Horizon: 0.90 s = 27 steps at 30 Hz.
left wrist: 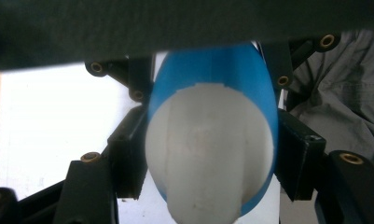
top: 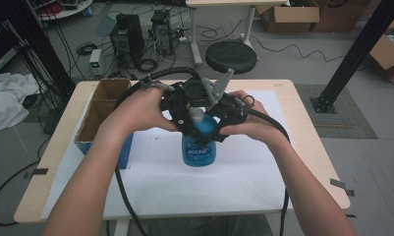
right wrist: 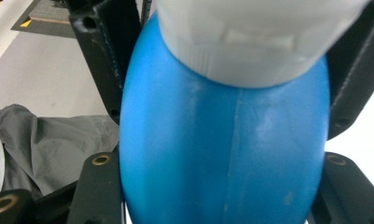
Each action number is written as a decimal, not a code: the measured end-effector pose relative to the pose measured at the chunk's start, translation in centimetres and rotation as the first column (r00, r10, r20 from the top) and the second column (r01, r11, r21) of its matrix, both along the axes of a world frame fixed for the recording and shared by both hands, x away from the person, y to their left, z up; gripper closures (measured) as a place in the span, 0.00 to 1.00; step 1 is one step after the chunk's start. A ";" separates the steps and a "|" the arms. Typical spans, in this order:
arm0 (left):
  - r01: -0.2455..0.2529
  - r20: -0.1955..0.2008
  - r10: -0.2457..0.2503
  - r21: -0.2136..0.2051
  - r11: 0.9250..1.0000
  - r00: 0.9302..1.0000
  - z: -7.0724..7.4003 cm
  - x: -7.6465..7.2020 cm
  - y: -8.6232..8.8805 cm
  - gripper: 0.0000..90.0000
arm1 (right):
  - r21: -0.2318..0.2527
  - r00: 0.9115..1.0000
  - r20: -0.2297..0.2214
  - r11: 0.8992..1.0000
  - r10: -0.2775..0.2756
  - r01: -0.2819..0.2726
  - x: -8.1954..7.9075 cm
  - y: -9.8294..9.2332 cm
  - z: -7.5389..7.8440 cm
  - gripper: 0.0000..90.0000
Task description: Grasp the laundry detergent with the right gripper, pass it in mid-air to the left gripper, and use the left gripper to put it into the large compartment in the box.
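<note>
One box (top: 100, 110) at the desk's (top: 310, 147) left edge: open cardboard top, two compartments, blue lower side. One white sheet (top: 243, 182) covers most of the desk top.

One bottle (top: 198, 147), blue with a white cap (top: 196, 115), stands upright mid-desk on the sheet, just right of the box and apart from it.

Two grippers, both on the bottle's upper part, one hand on each. Left gripper (top: 182, 115) comes in from the left; in the left gripper view its jaws press both sides of the bottle (left wrist: 212, 84) just under the cap (left wrist: 208, 154), clamped tight. Right gripper (top: 219, 125) comes in from the right; in the right gripper view its jaws flank the blue body (right wrist: 222, 154) below the cap (right wrist: 259, 42) and grip it too.

Two forearms enter from the bottom edge, one cable trailing from each gripper.

Floor beyond the desk: one round black stool (top: 231, 56), two PC towers (top: 126, 39), cartons (top: 289, 15) at top right.
</note>
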<state>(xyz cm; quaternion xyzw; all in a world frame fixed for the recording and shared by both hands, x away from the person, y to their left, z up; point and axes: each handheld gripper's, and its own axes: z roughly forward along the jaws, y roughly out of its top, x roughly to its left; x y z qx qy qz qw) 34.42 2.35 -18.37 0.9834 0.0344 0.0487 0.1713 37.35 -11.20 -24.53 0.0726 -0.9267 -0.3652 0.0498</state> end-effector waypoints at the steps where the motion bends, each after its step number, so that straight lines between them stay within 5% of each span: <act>1: 0.000 0.000 0.000 -0.001 1.000 1.000 0.0 0.0 0.0 0.43 | 0.000 1.000 -0.021 1.000 0.000 0.000 -0.1 0.0 0.0 0.48; 8: 0.004 0.006 -0.004 -0.018 1.000 1.000 0.2 0.0 0.2 0.43 | 0.011 1.000 0.002 1.000 0.002 -0.002 0.1 0.0 0.1 0.48; 9: 0.006 0.008 -0.006 -0.010 1.000 1.000 0.2 0.0 0.2 0.43 | 0.004 1.000 -0.025 1.000 0.003 -0.003 -0.1 0.1 0.2 0.48; 16: -0.019 0.004 0.019 -0.025 1.000 1.000 0.4 0.1 0.5 0.43 | 0.007 1.000 -0.027 1.000 -0.007 0.007 0.0 0.3 0.2 0.46; 17: -0.035 0.004 0.035 -0.037 0.999 0.999 0.6 0.2 0.8 0.43 | 0.022 0.999 -0.029 0.999 -0.026 0.027 0.0 0.3 0.2 0.37; 19: -0.040 0.003 0.040 -0.037 0.999 0.999 0.7 0.2 0.9 0.43 | 0.032 0.999 -0.020 0.999 -0.036 0.037 0.1 0.3 0.1 0.36; 27: -0.126 -0.021 0.127 0.032 0.991 0.992 1.2 0.6 1.7 0.43 | 0.039 0.997 0.000 0.996 -0.074 0.074 0.6 -0.5 0.2 0.27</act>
